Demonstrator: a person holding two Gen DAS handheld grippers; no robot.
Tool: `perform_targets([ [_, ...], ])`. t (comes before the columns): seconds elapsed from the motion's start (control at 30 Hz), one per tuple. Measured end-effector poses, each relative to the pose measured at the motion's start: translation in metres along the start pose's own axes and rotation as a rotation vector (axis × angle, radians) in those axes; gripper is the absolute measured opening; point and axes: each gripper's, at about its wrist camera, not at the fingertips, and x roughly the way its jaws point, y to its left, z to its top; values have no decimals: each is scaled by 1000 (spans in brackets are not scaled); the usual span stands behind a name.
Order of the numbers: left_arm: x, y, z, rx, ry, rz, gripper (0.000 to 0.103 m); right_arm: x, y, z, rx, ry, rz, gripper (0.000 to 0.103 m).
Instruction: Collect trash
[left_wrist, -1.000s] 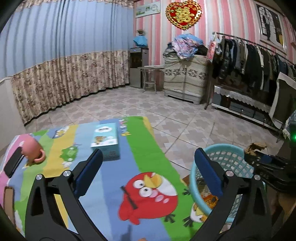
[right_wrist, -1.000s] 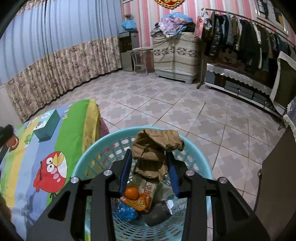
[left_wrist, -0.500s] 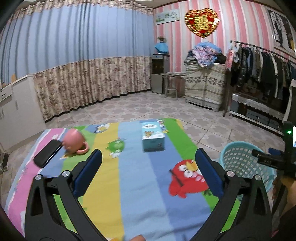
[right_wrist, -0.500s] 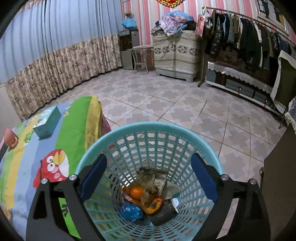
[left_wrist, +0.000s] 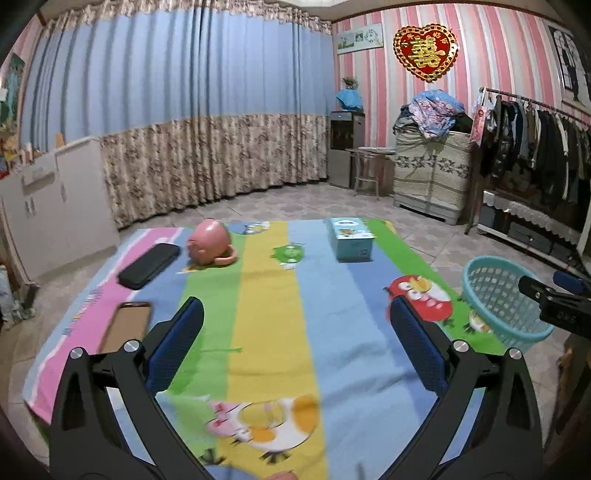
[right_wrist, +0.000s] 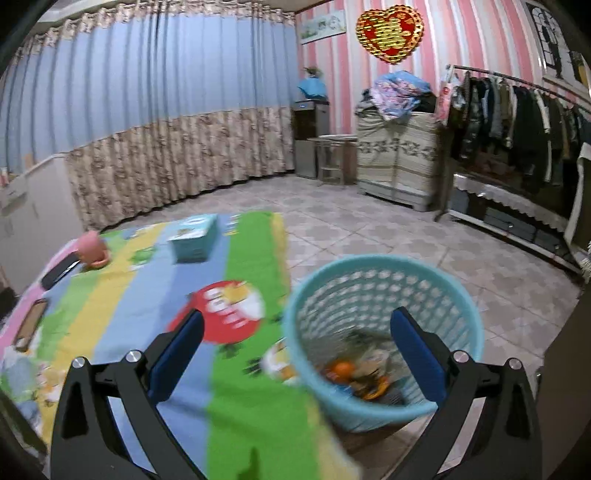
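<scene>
- Since half a second ago the left wrist view has drawn back from the striped cartoon tablecloth (left_wrist: 273, 295): more of it shows, a flat brown item (left_wrist: 127, 325) has come into sight near the left edge, and the teal mesh basket (left_wrist: 498, 295) now sits lower at the right.
- Left wrist view: the left gripper (left_wrist: 295, 347) hangs above the cloth with jaws spread wide and nothing between them. On the far half lie a black phone (left_wrist: 147, 266), a pink mug (left_wrist: 208, 242) tipped on its side just beside it, and a teal tissue box (left_wrist: 349, 238) well apart to the right. The right gripper (left_wrist: 554, 299) reaches in from the right edge beside the basket.
- Right wrist view: the camera has swung left and pulled back from the basket (right_wrist: 388, 288), which now stands off the table's right edge on the tiled floor. The right gripper (right_wrist: 295, 347) is released and empty. The trash (right_wrist: 354, 373), blurred, with an orange piece among wrappers, lies at the bottom of the basket.
</scene>
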Motion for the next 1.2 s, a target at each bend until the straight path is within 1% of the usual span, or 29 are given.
perform_targets([
  [0.13,-17,16,-17,-32,-4,4,98,-22,30,-25,-47,1,12,98],
  [0.3,-36,28,-30,-41,-18,14,98,-47,52,-54,-74,-11,34,98],
  [0.5,-53,27,-46,-27,-27,15,98,-68,69,-67,-113,-57,42,98],
  [0.63,-58,18,-52,0,-41,11,98,-74,71,-71,-139,-86,40,98],
  [0.8,-63,10,-54,12,-59,2,98,-81,69,-69,-126,-128,47,98],
  [1.2,-60,11,-56,7,-50,-2,98,-79,67,-67,-113,-138,47,98],
])
